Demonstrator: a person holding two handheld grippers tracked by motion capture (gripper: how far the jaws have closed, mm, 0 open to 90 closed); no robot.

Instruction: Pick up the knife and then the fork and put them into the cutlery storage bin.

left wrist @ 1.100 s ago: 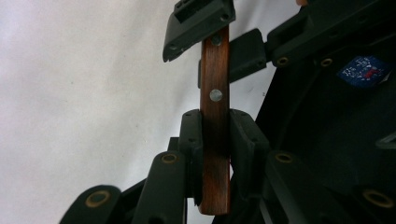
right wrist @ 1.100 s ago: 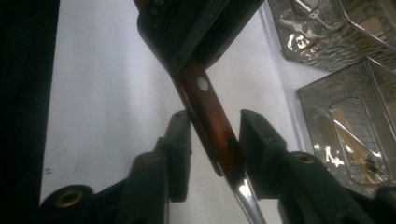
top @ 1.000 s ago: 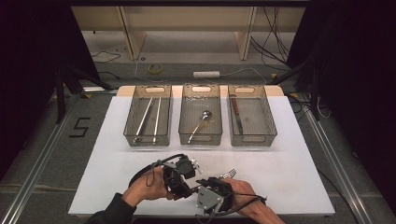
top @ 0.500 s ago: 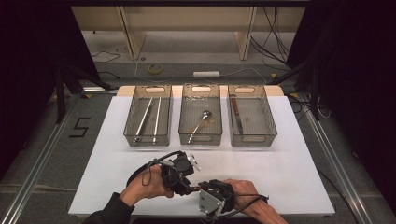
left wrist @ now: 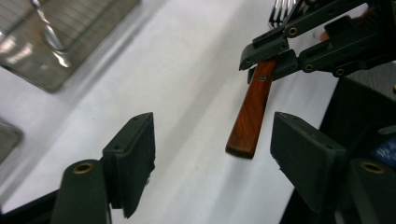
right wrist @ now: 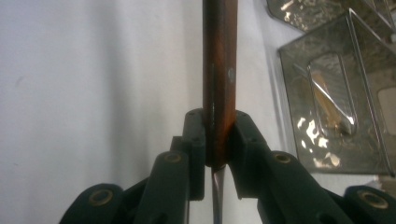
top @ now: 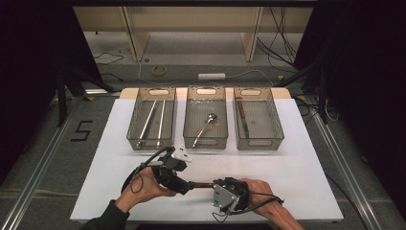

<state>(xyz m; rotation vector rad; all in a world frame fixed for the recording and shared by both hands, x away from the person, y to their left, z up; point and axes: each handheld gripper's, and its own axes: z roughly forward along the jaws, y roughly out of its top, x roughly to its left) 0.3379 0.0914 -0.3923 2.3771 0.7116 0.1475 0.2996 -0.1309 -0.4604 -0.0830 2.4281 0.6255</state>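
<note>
Working near the front edge of the white table (top: 306, 143); open surface lies between the hands and the three wire baskets (top: 206, 125) at the back, with bare table out to either side. Right gripper (top: 214, 186) clamped on a wooden-handled fork (left wrist: 250, 114), pads pinching the handle where it meets the metal; tines (left wrist: 282, 10) show behind the jaws in the left gripper view. Handle held level above the table, pointing at the left gripper (top: 189, 186). Left gripper's jaws have just been opening and stand apart, pads clear, handle end between them but untouched. Both hands low, grippers facing each other. Middle basket holds a spoon (top: 206, 125).
</note>
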